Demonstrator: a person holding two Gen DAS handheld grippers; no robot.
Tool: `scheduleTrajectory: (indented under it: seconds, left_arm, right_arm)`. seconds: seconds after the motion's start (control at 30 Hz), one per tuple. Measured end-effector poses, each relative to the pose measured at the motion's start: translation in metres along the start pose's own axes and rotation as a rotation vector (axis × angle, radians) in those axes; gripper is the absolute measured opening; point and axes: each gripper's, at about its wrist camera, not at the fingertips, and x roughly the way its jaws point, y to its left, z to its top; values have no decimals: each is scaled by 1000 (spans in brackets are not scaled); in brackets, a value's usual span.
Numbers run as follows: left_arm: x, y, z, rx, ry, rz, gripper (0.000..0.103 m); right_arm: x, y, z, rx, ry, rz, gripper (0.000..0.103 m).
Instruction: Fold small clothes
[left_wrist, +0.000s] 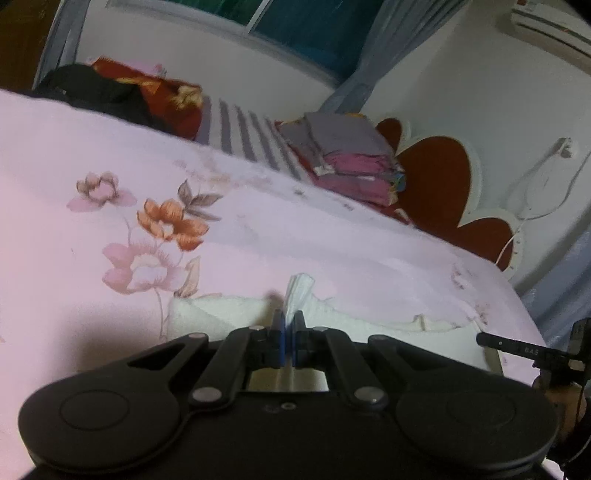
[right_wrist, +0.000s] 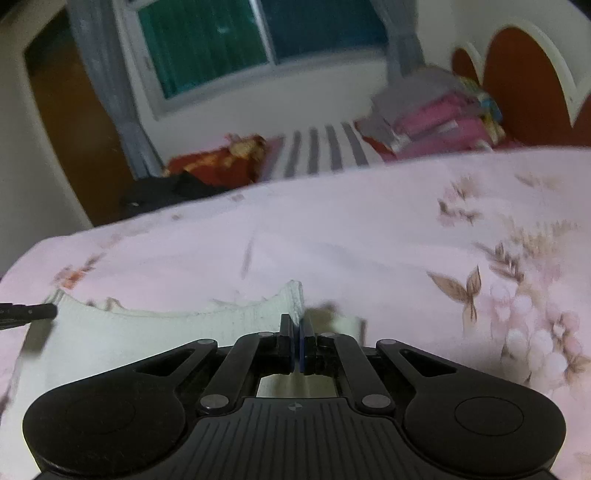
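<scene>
the left gripper (left_wrist: 289, 325) is clamped on a pinch of the white garment (left_wrist: 229, 314), a tuft of cloth standing up between its blue pads, and the right gripper (right_wrist: 296, 325) is likewise closed on the garment's ribbed edge (right_wrist: 291, 295) at the other side. the small white piece lies flat on the pink floral bedspread (left_wrist: 110, 147) at the near edge of the bed, its scalloped neckline facing away from the tongs, and each gripper's tip shows at the margin of the other's view. the step in hand looks like lifting the near edge to fold it over. to do it well, raise both hands together and level, keep the cloth lightly taut between them so it does not sag or twist, carry the edge forward to meet the far edge squarely, then lower before letting go. beyond lie a folded stack (left_wrist: 347, 162), a striped sheet (left_wrist: 251, 140) and a dark heap (left_wrist: 96, 92).
</scene>
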Motion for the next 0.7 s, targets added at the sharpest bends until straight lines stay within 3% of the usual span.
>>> scheduleTrajectory:
  seconds: [0.2,0.27,0.3,0.33,0.37,0.43,0.47,0.53,0.6,0.7]
  left_arm:
    - [15,9,-11,-18,34,26,4]
    - [9,9,-10,-21,44,37,11]
    - [2,6,-9,-15,32,61,25]
    - [-13,-2,-10,19,-9,94,30]
    - [-24,-10,-12,44,-41,107,35]
    - [-43,-32,-23,74,-60,59,36]
    - [-46,-46,-30,107,-47,36,36]
    - [-42,-74,-45,180,-9,3,36]
    - [-26,-94,-56,213,35,-32,36]
    - [3,-109,-62,225,85,-28,36]
  right_arm:
    - [19,-9,-10,35,42,-43,1]
    - [18,-10,-7,43,56,-45,2]
    - [16,-10,-4,45,63,-56,15]
    - [9,-7,-1,43,55,-89,43]
    - [-4,-2,-1,27,4,-112,53]
    - [-34,7,-5,22,-97,-42,53]
    - [-40,16,-9,13,-88,0,53]
    - [-41,43,-22,-61,-59,60,36]
    - [-26,67,-33,-106,20,110,33]
    - [-2,97,-46,-180,72,126,33]
